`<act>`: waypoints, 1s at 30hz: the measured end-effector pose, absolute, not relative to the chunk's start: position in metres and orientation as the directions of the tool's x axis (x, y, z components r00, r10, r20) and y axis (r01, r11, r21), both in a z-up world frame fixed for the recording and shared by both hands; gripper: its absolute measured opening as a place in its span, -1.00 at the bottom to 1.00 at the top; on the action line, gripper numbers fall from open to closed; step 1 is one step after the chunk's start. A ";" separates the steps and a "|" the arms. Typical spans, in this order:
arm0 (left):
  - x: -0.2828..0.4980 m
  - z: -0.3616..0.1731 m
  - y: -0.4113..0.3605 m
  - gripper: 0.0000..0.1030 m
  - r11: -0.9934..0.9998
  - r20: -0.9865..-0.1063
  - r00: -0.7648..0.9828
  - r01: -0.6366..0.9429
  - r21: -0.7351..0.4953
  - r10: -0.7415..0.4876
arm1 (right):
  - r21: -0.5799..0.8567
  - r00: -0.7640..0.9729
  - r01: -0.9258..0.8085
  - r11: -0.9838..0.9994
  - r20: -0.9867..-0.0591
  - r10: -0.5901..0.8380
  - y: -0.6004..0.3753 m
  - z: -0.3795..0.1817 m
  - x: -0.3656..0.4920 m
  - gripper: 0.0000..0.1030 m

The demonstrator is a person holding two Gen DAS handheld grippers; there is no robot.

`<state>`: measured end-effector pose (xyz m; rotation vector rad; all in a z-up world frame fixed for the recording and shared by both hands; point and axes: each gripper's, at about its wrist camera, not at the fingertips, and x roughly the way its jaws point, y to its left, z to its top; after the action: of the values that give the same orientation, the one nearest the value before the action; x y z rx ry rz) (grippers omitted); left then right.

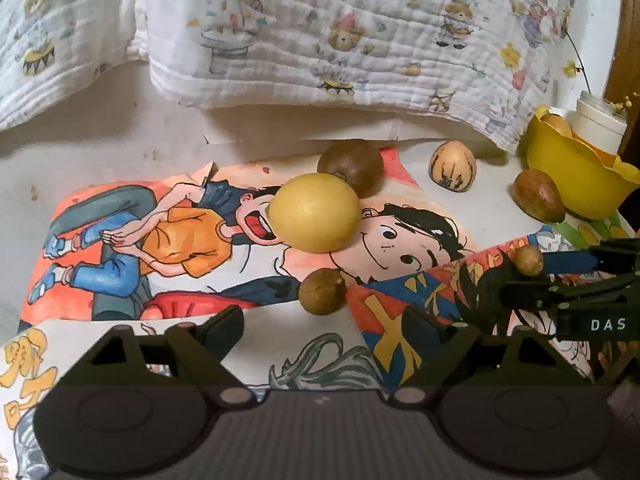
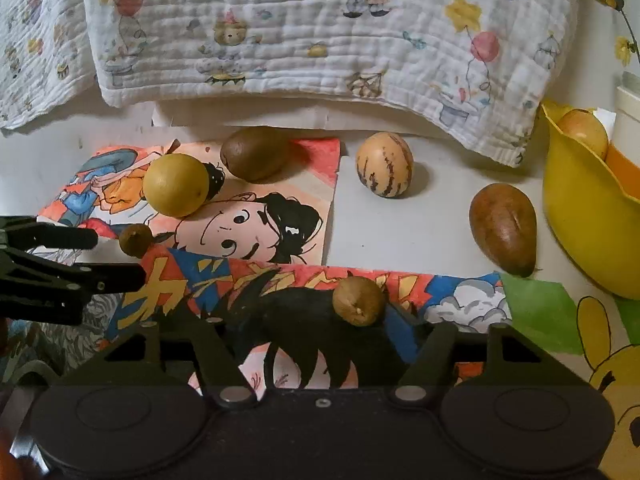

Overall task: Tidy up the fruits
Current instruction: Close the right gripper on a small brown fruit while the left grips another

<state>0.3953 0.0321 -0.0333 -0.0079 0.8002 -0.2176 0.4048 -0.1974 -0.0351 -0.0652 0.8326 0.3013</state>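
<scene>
My left gripper point(image 1: 344, 328) stands wide around a small brown fruit point(image 1: 322, 291); my right gripper point(image 2: 326, 334), narrower but empty, frames another small brown fruit point(image 2: 359, 301) on the desk. I should centre each before squeezing gently, as round fruit rolls. The yellow bowl point(image 2: 580, 216) is cut off; its contents are mostly hidden.
</scene>
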 end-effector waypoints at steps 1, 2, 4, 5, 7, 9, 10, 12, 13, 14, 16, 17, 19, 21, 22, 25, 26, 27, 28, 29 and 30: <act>0.396 -0.034 0.032 0.62 0.977 -0.711 0.674 0.189 -0.095 -0.200 | 0.060 0.636 -0.288 0.956 -0.734 0.238 -0.197 -0.035 0.405 0.25; 0.397 -0.035 0.032 0.60 0.977 -0.712 0.673 0.188 -0.098 -0.201 | 0.062 0.635 -0.289 0.955 -0.735 0.240 -0.196 -0.036 0.406 0.19; 0.399 -0.036 0.032 0.55 0.978 -0.712 0.673 0.183 -0.104 -0.202 | 0.067 0.635 -0.286 0.956 -0.734 0.241 -0.195 -0.037 0.406 0.14; 0.399 -0.036 0.032 0.51 0.977 -0.709 0.675 0.183 -0.106 -0.203 | 0.067 0.635 -0.287 0.956 -0.734 0.242 -0.195 -0.037 0.406 0.11; 0.399 -0.037 0.034 0.46 0.977 -0.702 0.681 0.183 -0.111 -0.207 | 0.060 0.636 -0.293 0.954 -0.733 0.241 -0.191 -0.037 0.404 0.03; 0.399 -0.038 0.035 0.41 0.976 -0.697 0.685 0.182 -0.117 -0.211 | 0.052 0.635 -0.308 0.950 -0.733 0.246 -0.187 -0.038 0.403 0.00; 0.399 -0.038 0.036 0.37 0.976 -0.694 0.688 0.180 -0.119 -0.211 | 0.047 0.634 -0.315 0.948 -0.733 0.248 -0.184 -0.039 0.403 -0.01; 0.399 -0.037 0.038 0.31 0.977 -0.690 0.692 0.174 -0.126 -0.213 | 0.044 0.633 -0.327 0.944 -0.732 0.254 -0.180 -0.040 0.404 -0.04; 0.400 -0.037 0.038 0.28 0.977 -0.689 0.693 0.171 -0.130 -0.213 | 0.046 0.631 -0.333 0.942 -0.731 0.259 -0.178 -0.040 0.404 -0.04; 0.400 -0.037 0.039 0.26 0.977 -0.688 0.694 0.168 -0.133 -0.213 | 0.044 0.631 -0.337 0.941 -0.731 0.260 -0.176 -0.041 0.405 -0.04; 0.401 -0.037 0.040 0.24 0.977 -0.686 0.696 0.164 -0.136 -0.212 | 0.031 0.634 -0.345 0.938 -0.730 0.257 -0.173 -0.041 0.406 -0.04; 0.401 -0.037 0.040 0.23 0.977 -0.685 0.698 0.162 -0.137 -0.212 | 0.029 0.634 -0.347 0.937 -0.729 0.257 -0.172 -0.041 0.407 -0.04; 0.402 -0.038 0.040 0.19 0.977 -0.683 0.700 0.161 -0.137 -0.211 | 0.032 0.634 -0.344 0.939 -0.730 0.257 -0.172 -0.041 0.410 -0.04; 0.402 -0.038 0.040 0.15 0.978 -0.681 0.702 0.159 -0.134 -0.208 | 0.030 0.637 -0.340 0.940 -0.728 0.253 -0.172 -0.041 0.411 -0.04; 0.402 -0.038 0.040 0.12 0.978 -0.680 0.703 0.159 -0.134 -0.207 | 0.029 0.638 -0.337 0.941 -0.728 0.251 -0.173 -0.041 0.413 -0.04; 0.401 -0.038 0.039 0.01 0.978 -0.678 0.705 0.158 -0.138 -0.210 | 0.029 0.640 -0.335 0.942 -0.727 0.250 -0.174 -0.041 0.417 -0.04; 0.401 -0.039 0.039 -0.02 0.977 -0.676 0.705 0.159 -0.140 -0.212 | 0.028 0.640 -0.335 0.942 -0.726 0.250 -0.173 -0.041 0.417 -0.04; 0.401 -0.039 0.039 -0.04 0.977 -0.676 0.705 0.160 -0.143 -0.214 | 0.029 0.640 -0.337 0.941 -0.726 0.251 -0.173 -0.041 0.418 -0.05; 0.401 -0.039 0.038 -0.09 0.976 -0.675 0.705 0.162 -0.144 -0.217 | 0.030 0.639 -0.338 0.941 -0.727 0.253 -0.172 -0.041 0.418 -0.07; 0.401 -0.039 0.038 -0.14 0.976 -0.675 0.705 0.164 -0.145 -0.218 | 0.031 0.639 -0.340 0.940 -0.726 0.255 -0.171 -0.042 0.418 -0.11; 0.401 -0.038 0.037 -0.18 0.975 -0.675 0.704 0.167 -0.145 -0.221 | 0.030 0.639 -0.342 0.939 -0.726 0.256 -0.170 -0.042 0.418 -0.15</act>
<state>0.4013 0.0373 -0.0385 -0.0752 0.7600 -0.2159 0.4182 -0.1698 -0.0419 -0.1136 0.8091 0.3423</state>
